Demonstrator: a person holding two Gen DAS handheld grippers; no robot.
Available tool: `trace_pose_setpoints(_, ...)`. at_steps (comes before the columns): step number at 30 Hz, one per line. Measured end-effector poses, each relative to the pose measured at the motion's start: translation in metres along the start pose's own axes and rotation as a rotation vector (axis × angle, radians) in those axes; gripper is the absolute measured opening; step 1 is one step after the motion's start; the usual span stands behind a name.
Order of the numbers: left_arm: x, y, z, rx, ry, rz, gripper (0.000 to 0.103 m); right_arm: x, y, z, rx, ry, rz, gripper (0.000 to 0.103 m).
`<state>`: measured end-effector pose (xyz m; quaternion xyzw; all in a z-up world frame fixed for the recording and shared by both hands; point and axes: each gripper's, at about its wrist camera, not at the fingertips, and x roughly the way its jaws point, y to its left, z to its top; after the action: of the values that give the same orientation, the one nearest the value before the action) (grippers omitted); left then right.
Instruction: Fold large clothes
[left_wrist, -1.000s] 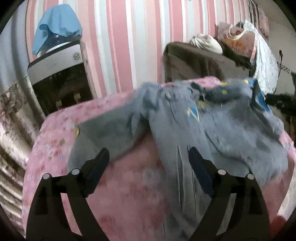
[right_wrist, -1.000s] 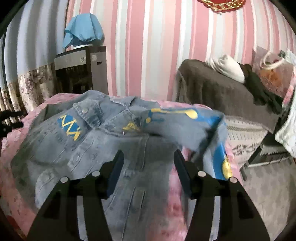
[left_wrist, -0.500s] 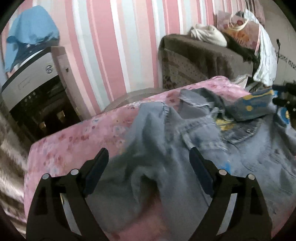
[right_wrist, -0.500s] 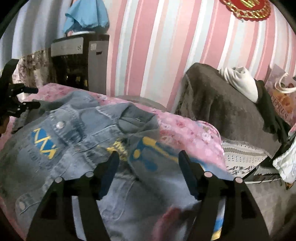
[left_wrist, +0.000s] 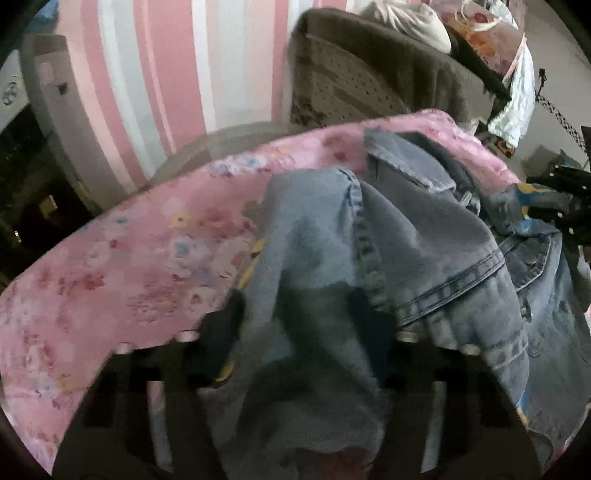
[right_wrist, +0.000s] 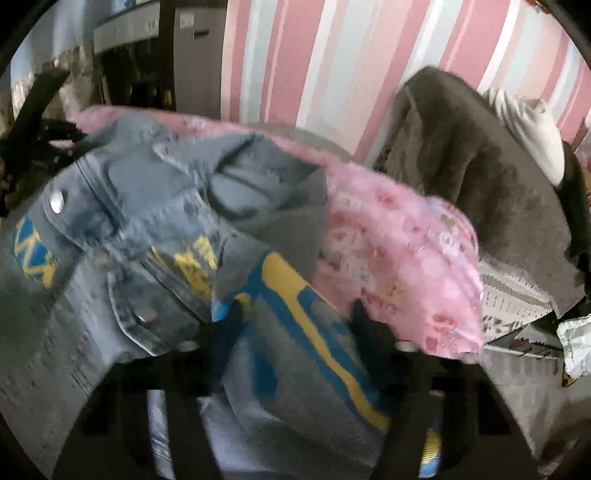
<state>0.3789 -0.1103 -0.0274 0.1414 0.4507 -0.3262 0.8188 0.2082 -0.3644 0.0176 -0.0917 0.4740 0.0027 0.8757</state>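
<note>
**Clerk:** On the pink floral cover (left_wrist: 122, 266) — one denim jacket (left_wrist: 436, 258), large, blue and yellow markings, lying crumpled across the near and middle part of the surface. Collar (left_wrist: 402, 166) toward the far edge, snap flap (right_wrist: 70, 206) turned up at the chest.

**Checker:** Fold status?

**Clerk:** Barely begun, by my reading. No flat panel, no straight crease anywhere; both sleeve ends are bunched up over the body. Everything of the fold proper — smoothing, sleeves in, halving — looks left to do.

**Checker:** Tongs?

**Clerk:** Left tongs (left_wrist: 295, 317): jaws spread wide, a plain denim sleeve (left_wrist: 314, 236) heaped between and over them. Whether anything is pinched, I cannot tell; the cloth hides the pads. Right tongs (right_wrist: 295, 317): likewise spread, the sleeve with the blue-and-yellow stripe (right_wrist: 295, 306) draped down between the fingers. Grip not determinable there either.

**Checker:** Items obscured?

**Clerk:** Lower hem and far side of the jacket — cut off by the frame edges and the tong bodies. Both views blurred, the right more so; the yellow lettering (right_wrist: 195, 262) is unreadable. Background entries: striped wall (left_wrist: 155, 74), brown draped seat (right_wrist: 472, 177) with a pale bundle (right_wrist: 532, 129) on top, dark cabinet (right_wrist: 155, 55) at left. What supports the pink cover cannot be seen.
</note>
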Motion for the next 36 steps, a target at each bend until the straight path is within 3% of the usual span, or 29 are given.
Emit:
trace_pose_setpoints(1,0.005,0.0,0.0,0.0,0.013,0.001,0.023,0.003,-0.001,-0.001,0.001,0.007,0.002,0.04)
trace_pose_setpoints(2,0.011,0.001,-0.001,-0.009,0.024,0.019,0.019,0.005,-0.002,-0.003,0.003,0.011,0.004,0.03)
trace_pose_setpoints(4,0.014,0.005,-0.003,-0.03,0.016,0.044,0.012,0.004,-0.005,-0.001,0.012,-0.005,-0.028,0.02)
trace_pose_setpoints(7,0.007,0.009,-0.007,-0.025,-0.028,0.107,0.01,-0.004,-0.016,0.009,0.05,-0.064,-0.124,0.014)
trace_pose_setpoints(13,-0.028,0.041,-0.018,-0.103,-0.146,0.245,0.011,-0.012,-0.022,0.034,0.061,-0.163,-0.237,0.012)
trace_pose_setpoints(16,-0.051,0.056,-0.032,-0.15,-0.183,0.298,0.011,-0.021,-0.021,0.05,0.073,-0.232,-0.239,0.012)
trace_pose_setpoints(20,-0.081,0.066,-0.056,-0.145,-0.223,0.434,0.011,-0.005,-0.021,0.078,0.096,-0.249,-0.233,0.012)
trace_pose_setpoints(23,-0.071,0.086,-0.057,-0.196,-0.14,0.407,0.011,0.032,-0.024,0.096,0.133,-0.176,-0.226,0.013)
trace_pose_setpoints(25,-0.05,0.097,-0.056,-0.21,-0.054,0.511,0.006,0.064,-0.025,0.099,0.137,-0.092,-0.252,0.014)
trace_pose_setpoints(27,-0.044,0.103,-0.059,-0.232,-0.043,0.489,0.012,0.089,-0.029,0.096,0.157,-0.013,-0.242,0.025)
trace_pose_setpoints(29,-0.052,0.104,-0.063,-0.252,-0.06,0.481,0.026,0.088,-0.036,0.091,0.203,0.005,-0.222,0.033)
trace_pose_setpoints(31,-0.068,0.099,-0.068,-0.25,-0.09,0.474,0.059,0.065,-0.04,0.086,0.221,-0.038,-0.192,0.054)
trace_pose_setpoints(32,-0.08,0.094,-0.072,-0.237,-0.114,0.483,0.067,0.053,-0.041,0.081,0.22,-0.058,-0.185,0.061)
trace_pose_setpoints(33,-0.091,0.09,-0.077,-0.227,-0.134,0.501,0.077,0.034,-0.04,0.076,0.214,-0.093,-0.187,0.062)
trace_pose_setpoints(36,-0.117,0.085,-0.095,-0.233,-0.156,0.496,0.082,-0.011,-0.032,0.048,0.2,-0.151,-0.197,0.062)
